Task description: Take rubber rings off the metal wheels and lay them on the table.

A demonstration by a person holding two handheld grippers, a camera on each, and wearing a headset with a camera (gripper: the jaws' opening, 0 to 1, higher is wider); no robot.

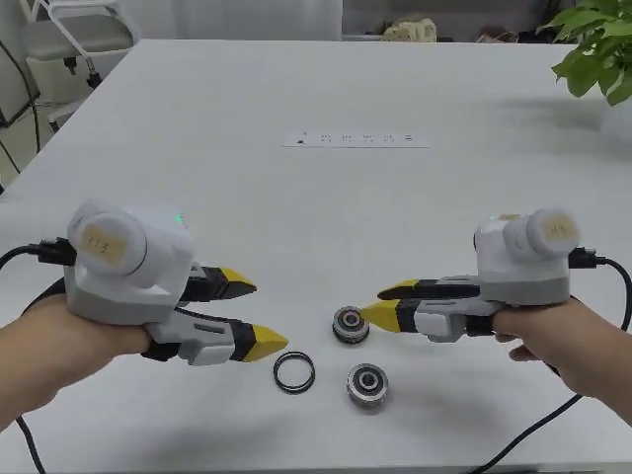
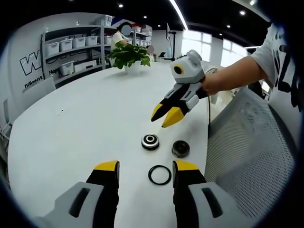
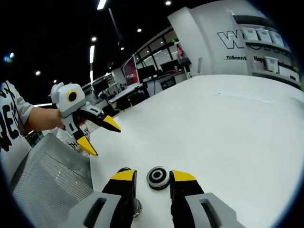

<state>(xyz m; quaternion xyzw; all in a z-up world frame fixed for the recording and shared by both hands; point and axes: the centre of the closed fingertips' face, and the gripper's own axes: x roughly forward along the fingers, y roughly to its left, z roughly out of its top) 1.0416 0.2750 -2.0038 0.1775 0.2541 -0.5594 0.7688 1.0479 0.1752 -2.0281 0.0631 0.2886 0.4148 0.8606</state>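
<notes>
One loose rubber ring [image 1: 293, 371] lies flat on the white tabletop [image 1: 296, 217], just ahead of the left claw [image 1: 252, 313] and closest to its lower yellow tip. In the left gripper view the ring [image 2: 159, 175] sits in the gap between that claw's [image 2: 146, 167] two tips, nearer the right-hand one and touched by neither. The left claw stands wide, holding nothing. Beyond the ring, away from the left claw, lie two metal wheels, both flat on their sides. The first wheel [image 1: 351, 324] rests just off the tips of the right claw [image 1: 387, 302], right beside its lower tip. The second wheel [image 1: 367, 384] is near the first, a little to the side of the right claw's line and just beside the ring. In the right gripper view the first wheel [image 3: 157, 177] sits just ahead of the right claw [image 3: 153, 175], between its tips, with the jaws parted narrowly and gripping nothing (no contact with the wheel can be made out). The first wheel shows a dark outer band; whether the second wears one is too small to tell. The two claws point toward each other, well apart, with wheels and ring between them. Far past both claws a white power strip [image 1: 357, 140] lies on the tabletop, and a green plant [image 1: 597, 49] stands beyond the right claw.
</notes>
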